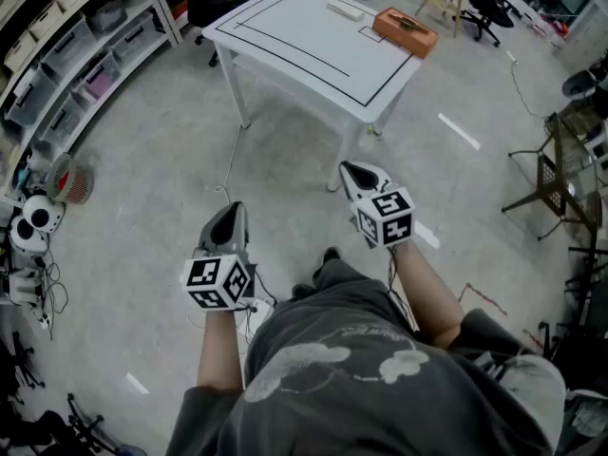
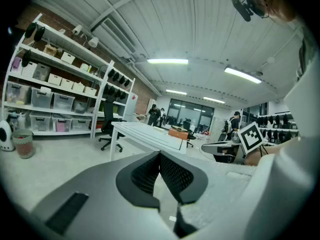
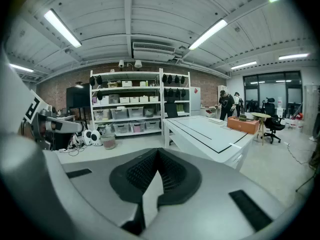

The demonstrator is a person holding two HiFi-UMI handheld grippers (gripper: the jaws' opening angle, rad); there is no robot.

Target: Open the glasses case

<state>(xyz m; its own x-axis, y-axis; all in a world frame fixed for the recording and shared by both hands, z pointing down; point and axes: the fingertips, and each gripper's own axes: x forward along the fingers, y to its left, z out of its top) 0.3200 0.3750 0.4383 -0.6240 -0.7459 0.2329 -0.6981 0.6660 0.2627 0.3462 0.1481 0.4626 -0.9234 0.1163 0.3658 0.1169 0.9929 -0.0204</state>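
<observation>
A person's grey printed T-shirt [image 1: 351,369] fills the foreground. Ahead of it the left gripper [image 1: 231,209] and right gripper [image 1: 353,169] hang over bare floor, both clenched on nothing. The likely glasses case, an orange-brown rectangular box [image 1: 405,32], sits at the far corner of the white black-lined table [image 1: 304,50], well apart from both grippers; a pale flat oblong [image 1: 344,10] lies near it. It looks rigid and light, and probably slides, so pin the base and lift the lid's edge. No seam can be made out.
</observation>
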